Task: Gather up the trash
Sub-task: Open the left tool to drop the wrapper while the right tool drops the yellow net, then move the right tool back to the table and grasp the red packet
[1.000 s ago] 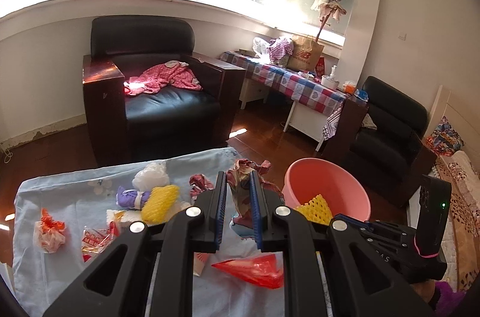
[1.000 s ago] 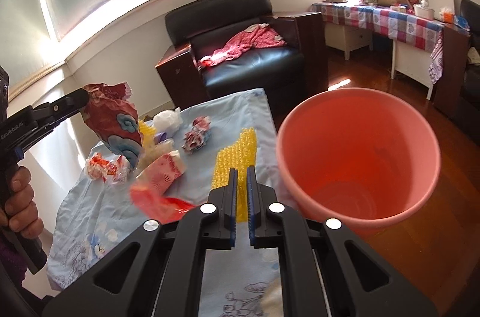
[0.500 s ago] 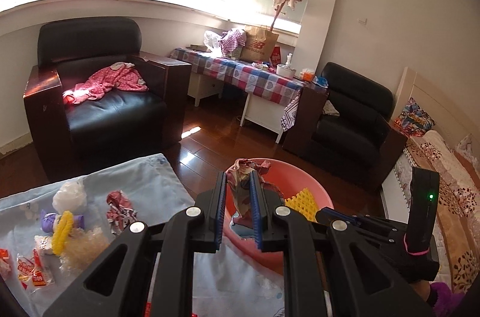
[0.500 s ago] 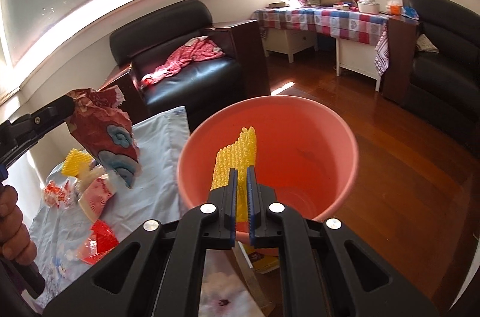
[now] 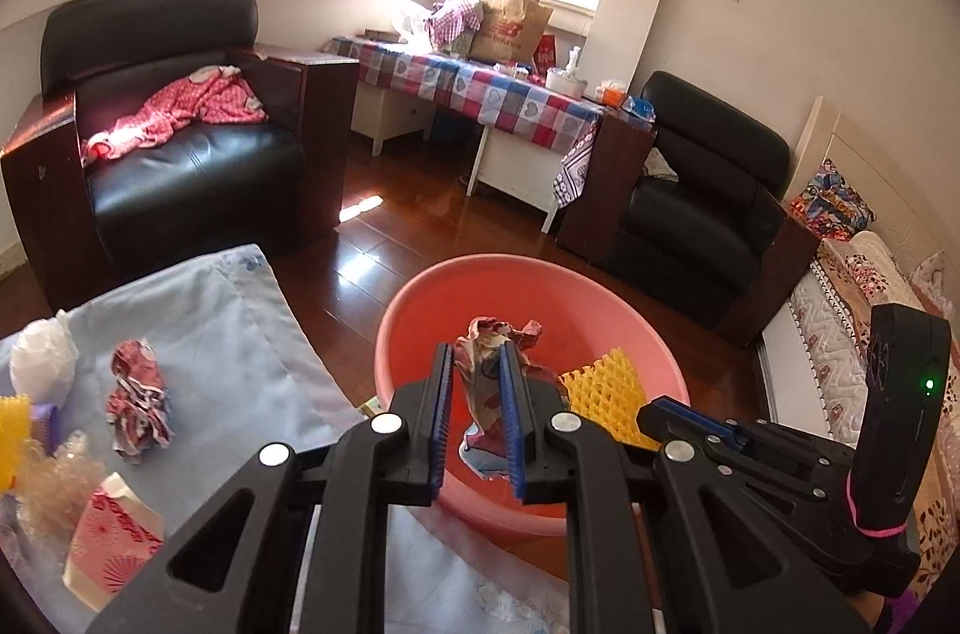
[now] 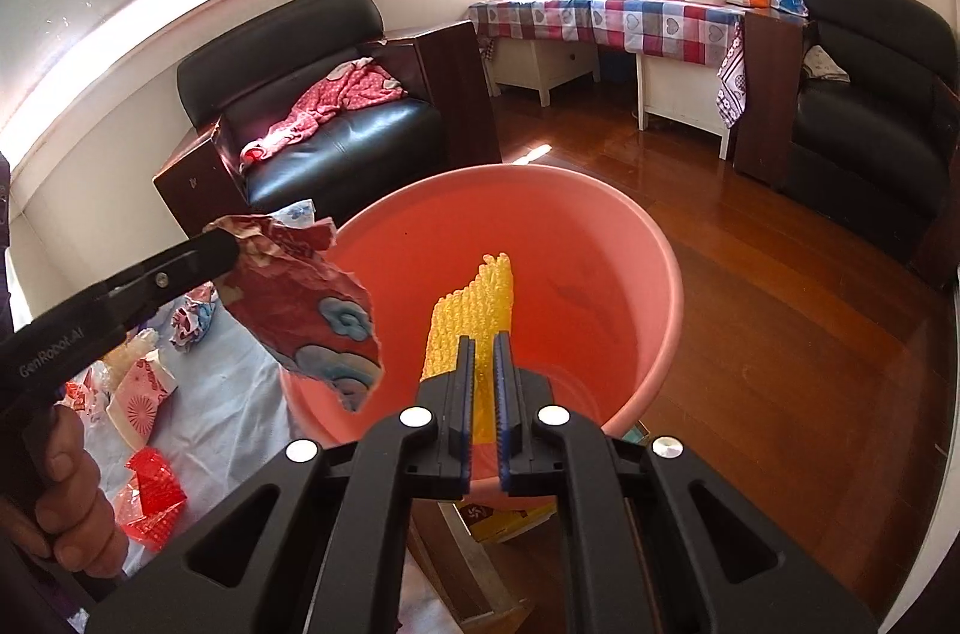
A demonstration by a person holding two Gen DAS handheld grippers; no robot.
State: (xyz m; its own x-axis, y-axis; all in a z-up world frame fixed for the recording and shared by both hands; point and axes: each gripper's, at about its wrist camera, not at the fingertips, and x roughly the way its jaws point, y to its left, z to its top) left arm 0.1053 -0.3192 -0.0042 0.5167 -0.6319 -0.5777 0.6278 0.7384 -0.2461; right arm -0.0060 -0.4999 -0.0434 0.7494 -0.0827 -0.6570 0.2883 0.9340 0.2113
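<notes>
My left gripper (image 5: pixel 477 364) is shut on a crumpled red wrapper (image 5: pixel 489 397) and holds it over the pink bucket (image 5: pixel 408 316). In the right wrist view that wrapper (image 6: pixel 300 298) hangs at the bucket's left rim (image 6: pixel 660 238). My right gripper (image 6: pixel 483 343) is shut on a yellow foam net (image 6: pixel 474 310), which sticks up above the bucket's mouth. From the left wrist view the net (image 5: pixel 603 388) shows just right of the left fingers, with the right gripper's black body beside it.
A table with a light blue cloth (image 5: pixel 228 334) left of the bucket carries more trash: a crumpled red wrapper (image 5: pixel 138 403), a pink carton (image 5: pixel 111 541), a white ball (image 5: pixel 42 358), a red packet (image 6: pixel 153 490). Black armchairs (image 5: pixel 180 166) and a checked-cloth table (image 5: pixel 480 88) stand behind on the wooden floor.
Both grippers swung right from over the table to above the pink bucket, each carrying its piece. The left came down closer to the bucket's mouth.
</notes>
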